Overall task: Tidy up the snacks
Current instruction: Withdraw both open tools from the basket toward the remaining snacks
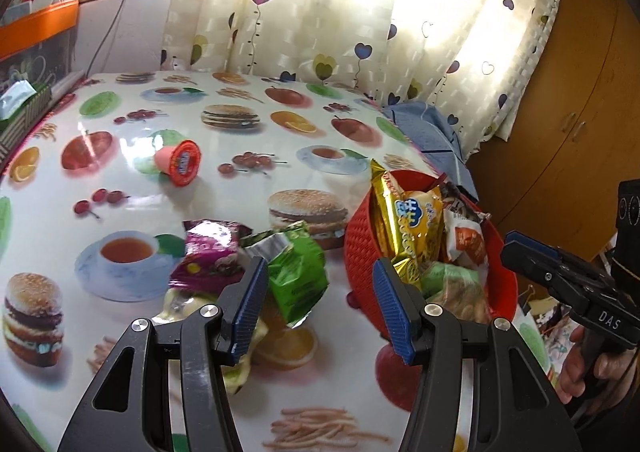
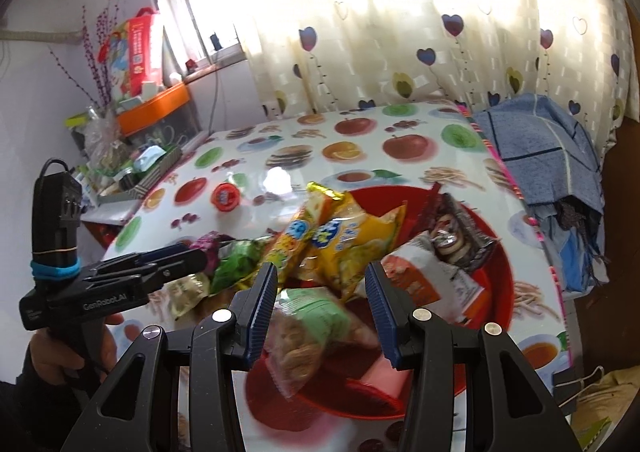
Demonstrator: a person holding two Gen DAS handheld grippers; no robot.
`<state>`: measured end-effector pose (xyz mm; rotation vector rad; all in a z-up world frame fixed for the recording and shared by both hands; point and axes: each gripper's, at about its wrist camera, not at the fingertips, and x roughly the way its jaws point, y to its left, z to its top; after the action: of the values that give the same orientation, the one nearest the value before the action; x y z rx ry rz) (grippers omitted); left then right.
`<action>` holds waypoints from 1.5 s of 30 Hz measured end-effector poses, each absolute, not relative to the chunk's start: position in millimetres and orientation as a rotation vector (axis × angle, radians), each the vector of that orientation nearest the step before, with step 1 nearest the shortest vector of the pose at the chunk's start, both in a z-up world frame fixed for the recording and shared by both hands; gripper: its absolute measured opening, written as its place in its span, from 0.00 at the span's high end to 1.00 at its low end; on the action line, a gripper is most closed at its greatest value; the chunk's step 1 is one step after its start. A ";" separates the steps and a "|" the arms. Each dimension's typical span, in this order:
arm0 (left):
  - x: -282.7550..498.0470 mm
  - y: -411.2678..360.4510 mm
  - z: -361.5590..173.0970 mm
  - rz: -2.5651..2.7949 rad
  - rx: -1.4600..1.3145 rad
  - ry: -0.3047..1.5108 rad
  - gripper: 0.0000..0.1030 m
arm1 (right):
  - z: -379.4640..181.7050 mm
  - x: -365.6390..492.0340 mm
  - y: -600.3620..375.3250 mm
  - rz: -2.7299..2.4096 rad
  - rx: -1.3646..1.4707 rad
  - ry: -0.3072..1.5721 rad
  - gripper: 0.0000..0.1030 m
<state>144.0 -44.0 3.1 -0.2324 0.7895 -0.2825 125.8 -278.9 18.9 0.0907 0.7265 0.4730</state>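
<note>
A red basket (image 1: 360,248) (image 2: 500,264) stands on the fruit-print table and holds several snack packs: yellow ones (image 2: 352,240), an orange-white one (image 2: 424,276), a dark one (image 2: 452,240). My left gripper (image 1: 320,304) is open just above a green pack (image 1: 298,276), with a purple pack (image 1: 212,252) and a pale pack (image 1: 180,304) beside it, left of the basket. My right gripper (image 2: 322,306) is open above the basket; a blurred green cookie pack (image 2: 308,332) lies loose between its fingers. An orange jelly cup (image 1: 182,162) (image 2: 226,196) lies farther back.
A blue cloth (image 2: 540,148) hangs at the table's far right edge. A cluttered shelf with an orange tray (image 2: 156,108) stands to the left. Curtains (image 1: 340,12) hang behind the table. A wooden cabinet (image 1: 580,112) is on the right.
</note>
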 end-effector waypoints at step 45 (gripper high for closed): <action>134.1 -0.5 -37.5 -0.256 -0.057 0.842 0.33 | 10.2 118.8 -219.8 0.575 0.025 0.768 0.57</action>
<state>134.1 -0.6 -37.5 -0.0569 0.8421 -0.2565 118.8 -219.8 10.2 0.0250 0.7677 0.5751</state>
